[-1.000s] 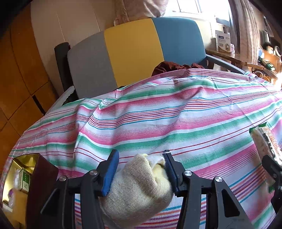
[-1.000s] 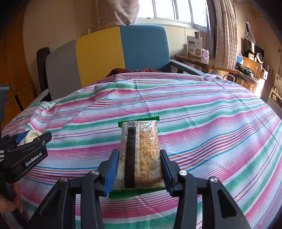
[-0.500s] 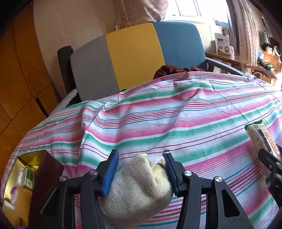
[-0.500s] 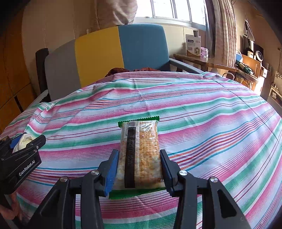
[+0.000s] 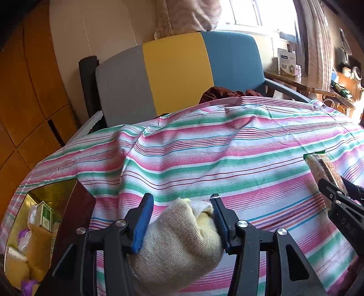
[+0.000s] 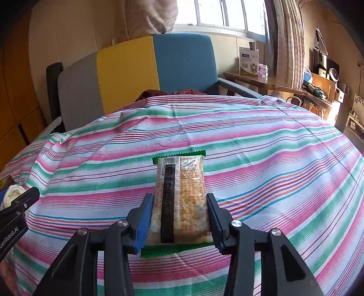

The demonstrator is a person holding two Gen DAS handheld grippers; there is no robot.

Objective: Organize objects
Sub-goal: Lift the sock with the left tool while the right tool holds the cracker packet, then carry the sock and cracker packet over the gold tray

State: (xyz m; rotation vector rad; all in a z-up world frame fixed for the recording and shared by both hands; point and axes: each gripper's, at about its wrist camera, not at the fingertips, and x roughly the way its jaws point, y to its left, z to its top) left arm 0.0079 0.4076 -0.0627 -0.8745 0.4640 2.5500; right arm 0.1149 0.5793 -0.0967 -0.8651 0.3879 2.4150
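While both tools are held low over the striped cloth, the left gripper is clamped on a rolled cream knit sock, which is pressed between the blue pad on one side and the dark pad on the other and bulges out below them. Just left of this gripper, an open box with a dark outer wall and a gold lining is seen at the cloth's edge; small packets, one of them green and white, are held inside it. The right gripper is closed on a clear cracker packet with green sealed ends, gripped by its long sides near the rear end, its far end pointing away above the cloth. From the left wrist view, the same packet is seen at the right edge. Beyond the cloth, a dark red garment is seen on the seat of a chair with grey, yellow and blue back panels. Farther back, a wooden side table carrying a white carton is placed under a bright window.
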